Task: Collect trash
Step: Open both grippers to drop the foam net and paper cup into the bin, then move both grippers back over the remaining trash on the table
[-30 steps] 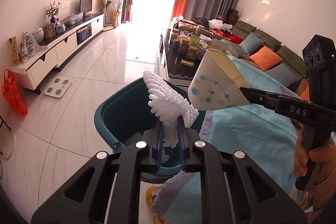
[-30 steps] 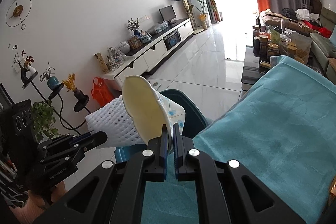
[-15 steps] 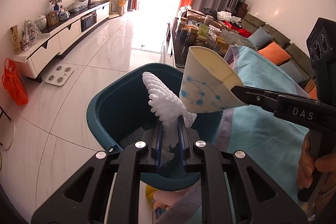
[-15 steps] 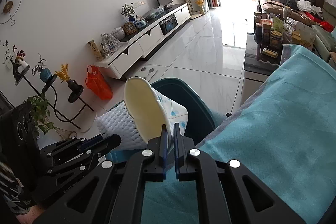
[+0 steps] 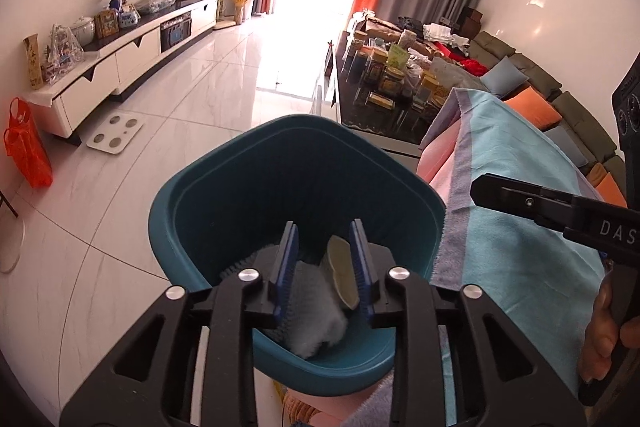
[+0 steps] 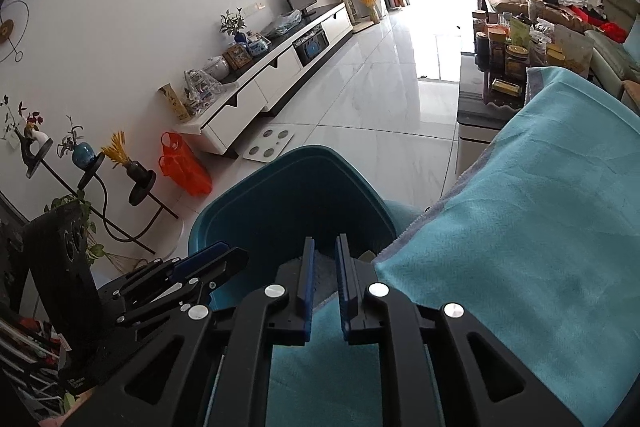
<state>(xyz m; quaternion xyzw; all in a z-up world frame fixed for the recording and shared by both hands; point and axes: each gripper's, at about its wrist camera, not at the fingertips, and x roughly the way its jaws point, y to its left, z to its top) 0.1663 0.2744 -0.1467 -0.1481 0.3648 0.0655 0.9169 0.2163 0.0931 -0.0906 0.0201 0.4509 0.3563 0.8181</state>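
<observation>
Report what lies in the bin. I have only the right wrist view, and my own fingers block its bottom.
Observer: The white foam net lies on the floor of the teal bin.
Operator: Check for the paper cup.
Observer: The paper cup is in there too, lying beside the foam net with its cream inside showing.
Operator: Confirm the left gripper is empty.
Observer: The left gripper is open above the bin, with nothing clamped between its fingers.
</observation>
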